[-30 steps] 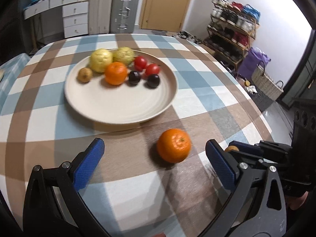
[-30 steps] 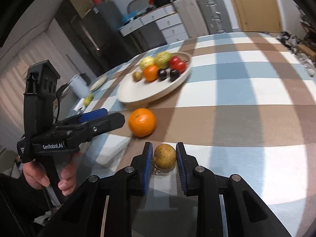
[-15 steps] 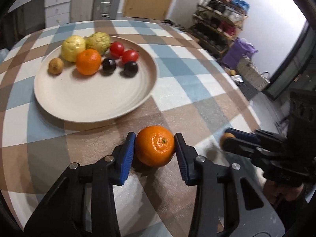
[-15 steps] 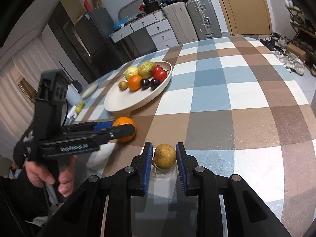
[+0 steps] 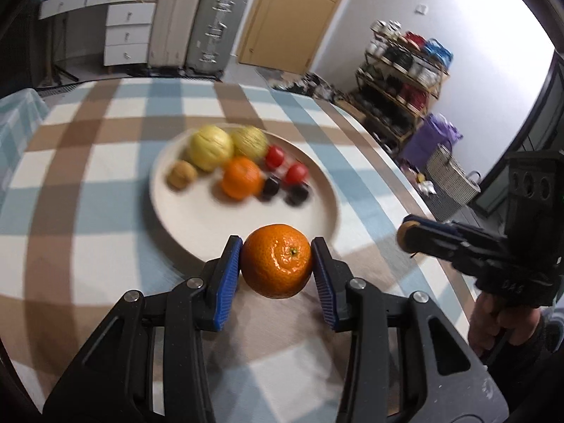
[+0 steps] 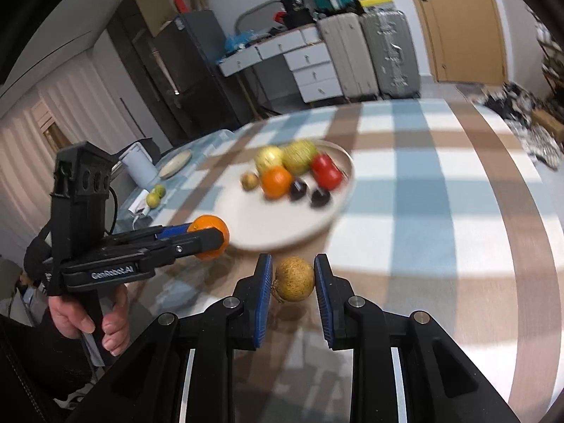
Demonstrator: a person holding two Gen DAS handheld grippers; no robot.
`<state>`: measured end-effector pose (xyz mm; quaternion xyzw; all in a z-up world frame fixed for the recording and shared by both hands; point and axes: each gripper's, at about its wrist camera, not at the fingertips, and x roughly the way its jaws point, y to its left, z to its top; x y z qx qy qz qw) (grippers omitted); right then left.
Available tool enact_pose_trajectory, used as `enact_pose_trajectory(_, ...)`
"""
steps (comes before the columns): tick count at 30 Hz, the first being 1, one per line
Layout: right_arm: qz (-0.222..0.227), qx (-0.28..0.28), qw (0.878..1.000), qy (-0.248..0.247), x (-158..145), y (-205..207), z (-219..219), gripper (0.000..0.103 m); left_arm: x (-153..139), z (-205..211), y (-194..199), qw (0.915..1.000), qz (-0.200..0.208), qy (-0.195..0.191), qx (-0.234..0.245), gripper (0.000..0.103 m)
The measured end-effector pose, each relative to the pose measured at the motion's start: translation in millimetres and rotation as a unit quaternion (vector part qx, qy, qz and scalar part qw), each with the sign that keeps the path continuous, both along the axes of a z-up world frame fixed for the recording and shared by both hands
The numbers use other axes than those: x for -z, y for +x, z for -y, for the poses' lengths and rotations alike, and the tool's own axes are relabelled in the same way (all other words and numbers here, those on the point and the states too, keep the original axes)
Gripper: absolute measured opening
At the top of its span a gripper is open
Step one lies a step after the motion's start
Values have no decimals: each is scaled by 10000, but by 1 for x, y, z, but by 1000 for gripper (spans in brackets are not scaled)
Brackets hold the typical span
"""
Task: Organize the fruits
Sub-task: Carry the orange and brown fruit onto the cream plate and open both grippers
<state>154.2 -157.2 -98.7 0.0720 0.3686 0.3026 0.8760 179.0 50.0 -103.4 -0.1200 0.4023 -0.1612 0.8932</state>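
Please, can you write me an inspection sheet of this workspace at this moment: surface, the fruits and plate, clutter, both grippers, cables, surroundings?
Surface: round table under a blue, brown and white checked cloth.
Job's things: beige plate holding two yellow-green fruits, an orange, two red tomatoes, two dark plums and a small brown fruit; a second orange and a second small brown fruit are held in the grippers.
Clutter: small plate, white container and two green fruits at the far table edge.
Grippers: left gripper shut on the second orange; right gripper shut on the second small brown fruit.
Cables: a black cable behind the left gripper.
Surroundings: suitcases, drawers, wooden door, shoe rack.
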Motion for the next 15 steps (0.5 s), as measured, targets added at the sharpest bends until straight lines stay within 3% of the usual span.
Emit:
enact_pose_trajectory(8,325,-482,9983,-57,-34,56,-65,25,8,-39,32,9996,13,-154,-223,37)
enact_pose_trajectory(15,212,-689,9974,-44,-30,105,-117,25,25,-47,55,9995,23,-302,12,37)
